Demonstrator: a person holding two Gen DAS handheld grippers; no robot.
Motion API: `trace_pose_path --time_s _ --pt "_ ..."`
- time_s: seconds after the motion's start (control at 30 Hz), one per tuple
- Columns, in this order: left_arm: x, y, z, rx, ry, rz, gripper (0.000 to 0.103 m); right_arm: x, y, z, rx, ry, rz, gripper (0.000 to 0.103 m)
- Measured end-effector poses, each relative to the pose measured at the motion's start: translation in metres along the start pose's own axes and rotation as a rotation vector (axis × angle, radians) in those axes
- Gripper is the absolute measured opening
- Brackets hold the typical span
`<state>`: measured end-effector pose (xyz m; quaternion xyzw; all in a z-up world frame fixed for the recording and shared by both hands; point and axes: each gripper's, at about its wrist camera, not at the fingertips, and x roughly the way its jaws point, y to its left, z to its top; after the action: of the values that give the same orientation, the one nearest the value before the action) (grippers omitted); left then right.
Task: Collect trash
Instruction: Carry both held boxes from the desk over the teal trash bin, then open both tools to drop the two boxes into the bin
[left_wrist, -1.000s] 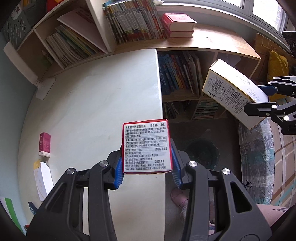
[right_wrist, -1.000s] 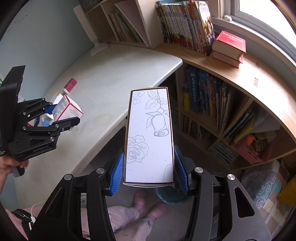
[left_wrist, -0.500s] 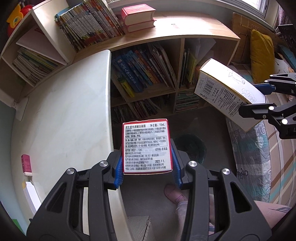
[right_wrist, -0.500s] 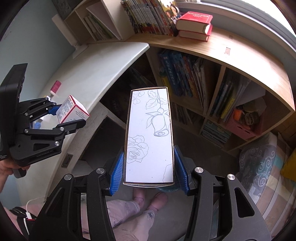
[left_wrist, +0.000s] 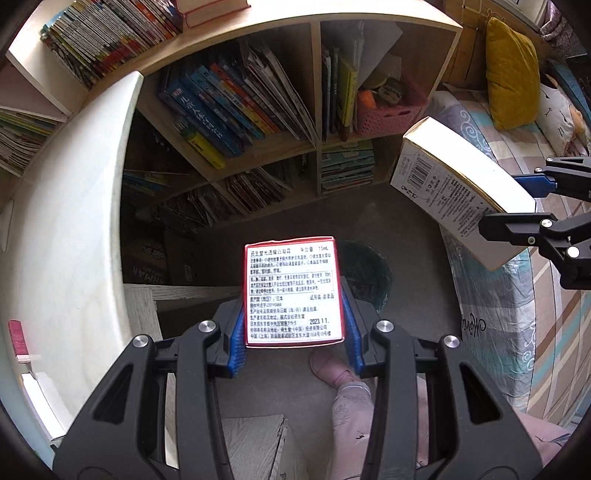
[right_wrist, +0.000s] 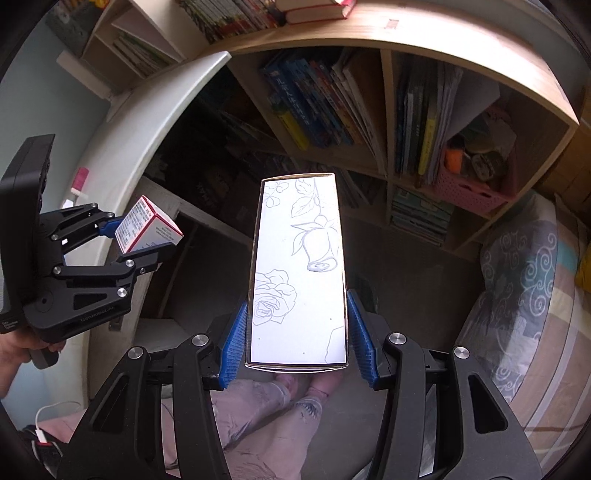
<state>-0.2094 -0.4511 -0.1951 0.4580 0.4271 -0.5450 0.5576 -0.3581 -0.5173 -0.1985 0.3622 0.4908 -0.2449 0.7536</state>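
Grey floor (left_wrist: 413, 221) between bookshelf (left_wrist: 314, 92) and bed (left_wrist: 517, 332).

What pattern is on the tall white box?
Outlined roses on the tall white box, clearest in the right wrist view.

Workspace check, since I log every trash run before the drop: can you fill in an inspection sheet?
Surface: white desk, curved edge, mostly bare.
Job's things: small red-edged box; tall rose-print box; dark bin on the floor below.
Clutter: pink item and papers at the desk's edge.
Grippers: left gripper shut on the small box; right gripper shut on the tall box.
Cables: white cable near the person's lap.
Surroundings: bookshelf, pink basket, bed.
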Motion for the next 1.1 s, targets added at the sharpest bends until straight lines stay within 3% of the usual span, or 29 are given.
trace_pose_path --time_s 0.6,1.1 --pt "0.172 -0.031 -0.025 -0.003 0.212 -0.054 0.039 0.165 -0.063 -0.052 0.141 0.194 0.068 0.051" --pt "0.278 -0.053 -0.043 0.049 0.283 -0.077 0.039 0.268 -0.106 -0.089 0.207 0.263 0.094 0.051"
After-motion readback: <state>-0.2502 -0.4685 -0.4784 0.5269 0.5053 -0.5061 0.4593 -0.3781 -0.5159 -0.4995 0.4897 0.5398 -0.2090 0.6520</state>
